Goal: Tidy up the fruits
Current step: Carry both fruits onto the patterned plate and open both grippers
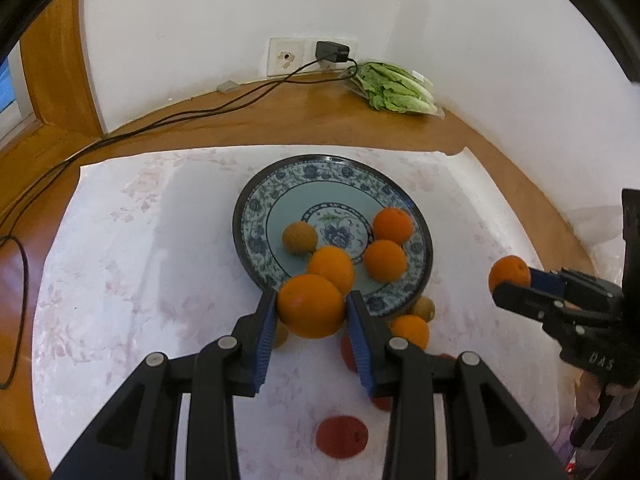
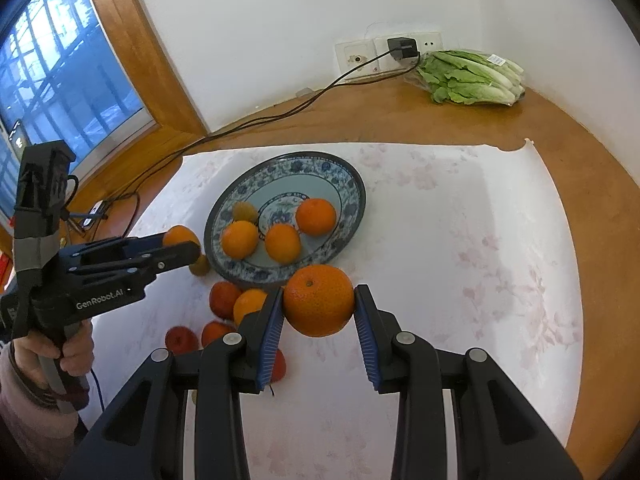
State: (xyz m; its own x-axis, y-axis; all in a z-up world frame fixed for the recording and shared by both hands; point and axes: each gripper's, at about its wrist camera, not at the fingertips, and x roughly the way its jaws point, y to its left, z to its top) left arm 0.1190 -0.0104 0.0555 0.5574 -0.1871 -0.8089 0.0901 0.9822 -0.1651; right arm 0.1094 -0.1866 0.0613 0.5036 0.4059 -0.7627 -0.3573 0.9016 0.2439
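Left gripper (image 1: 312,308) clamps an orange (image 1: 311,306); window (image 2: 52,72) shows rightward only

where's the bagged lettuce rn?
The bagged lettuce lies on the wooden table's far corner against the wall, just right of the wall socket, beyond the plate in both wrist views.
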